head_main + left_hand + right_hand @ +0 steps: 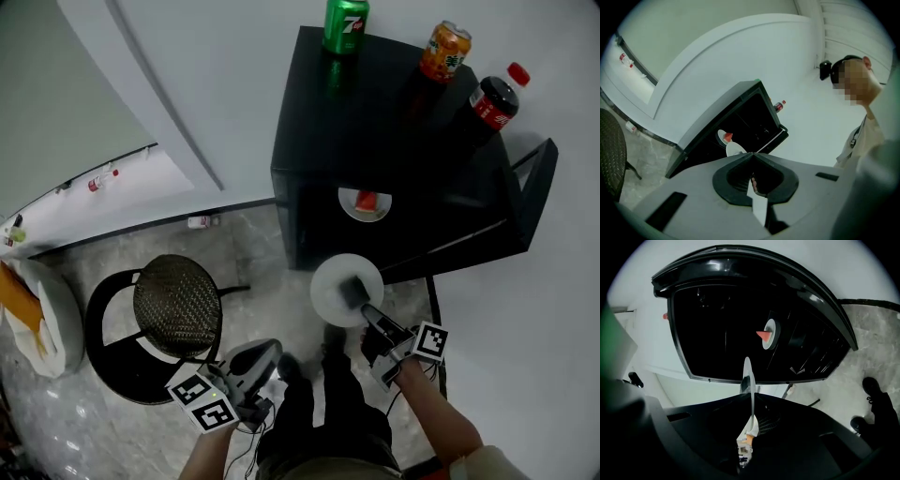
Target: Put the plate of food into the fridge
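The black fridge [394,141] stands open in front of you. Near the round woven chair [176,305], your left tool [265,353] is pressed together on nothing. Your right tool [356,294] pinches the rim of a bare white plate [330,284] just outside the opening. The plate of food [365,203] sits inside the fridge.

Bare indoor room: white walls [216,75], grey marbled floor tiles [253,246], small black fridge [375,122] topped by a green drink can [346,25], round woven chair [176,305].
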